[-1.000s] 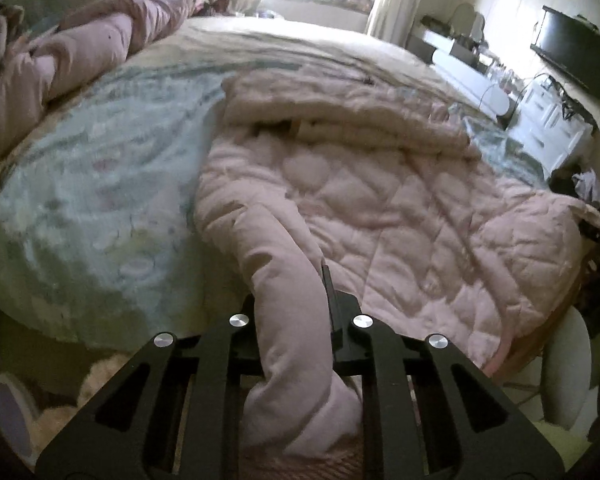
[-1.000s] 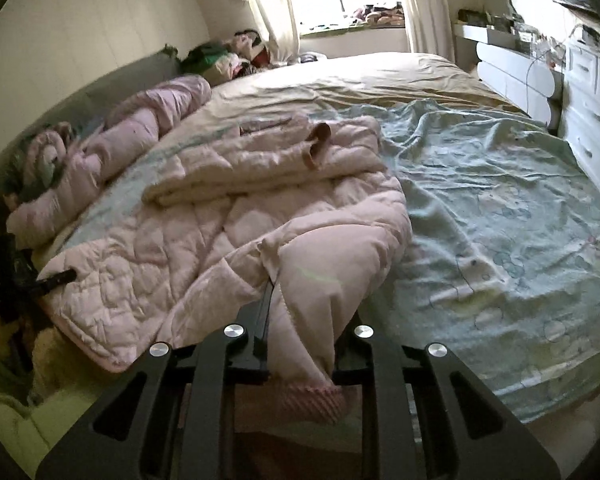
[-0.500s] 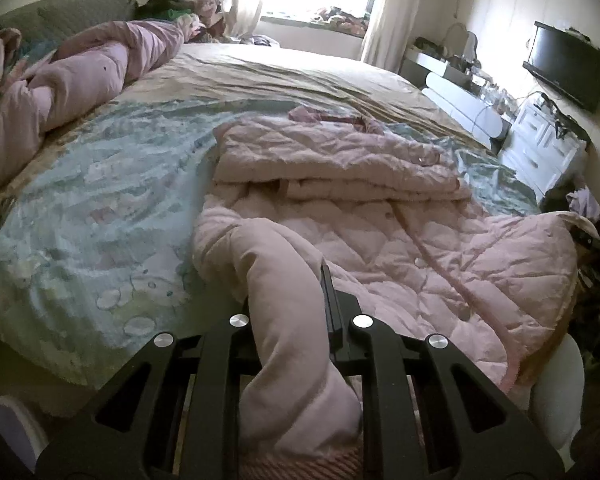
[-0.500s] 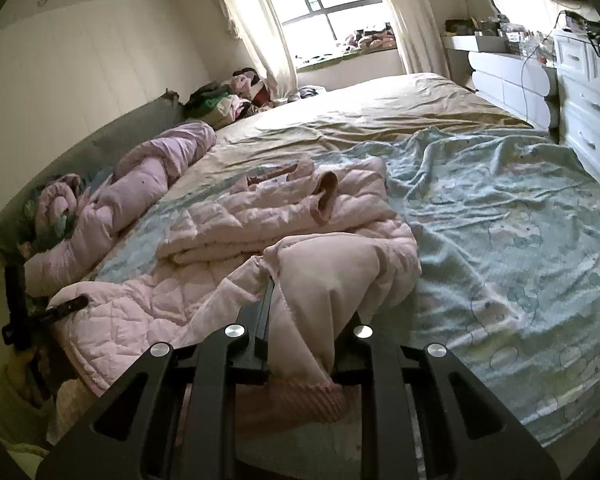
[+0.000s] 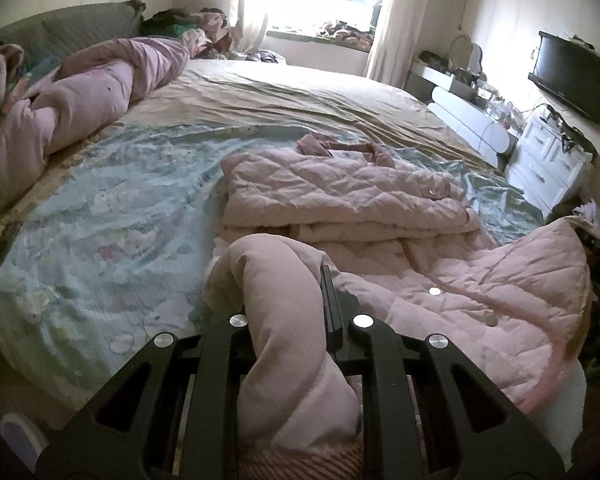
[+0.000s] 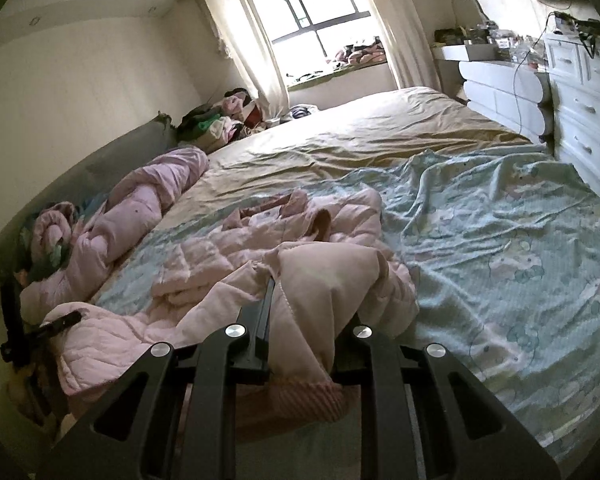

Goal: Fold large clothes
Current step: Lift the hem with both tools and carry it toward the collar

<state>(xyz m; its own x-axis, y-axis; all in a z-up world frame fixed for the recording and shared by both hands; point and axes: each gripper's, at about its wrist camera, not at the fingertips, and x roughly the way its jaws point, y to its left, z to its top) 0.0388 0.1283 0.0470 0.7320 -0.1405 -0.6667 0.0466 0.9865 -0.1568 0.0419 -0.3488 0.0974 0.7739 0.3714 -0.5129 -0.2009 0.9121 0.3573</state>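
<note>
Pink quilted coat | left gripper, right gripper clamp its cuffs | no legible writing

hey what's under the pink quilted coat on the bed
The pink quilted coat lies on a pale green printed bedspread, which shows all around it. Whatever sits directly beneath the coat's folded layers is covered and cannot be seen.

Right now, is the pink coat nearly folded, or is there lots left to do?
About halfway. The coat's top part already lies folded across itself on the bed. The left gripper and right gripper are each shut on a sleeve cuff, lifted off the bed. Left to do: lay both sleeves over the body, then fold the spread lower half up.
</note>
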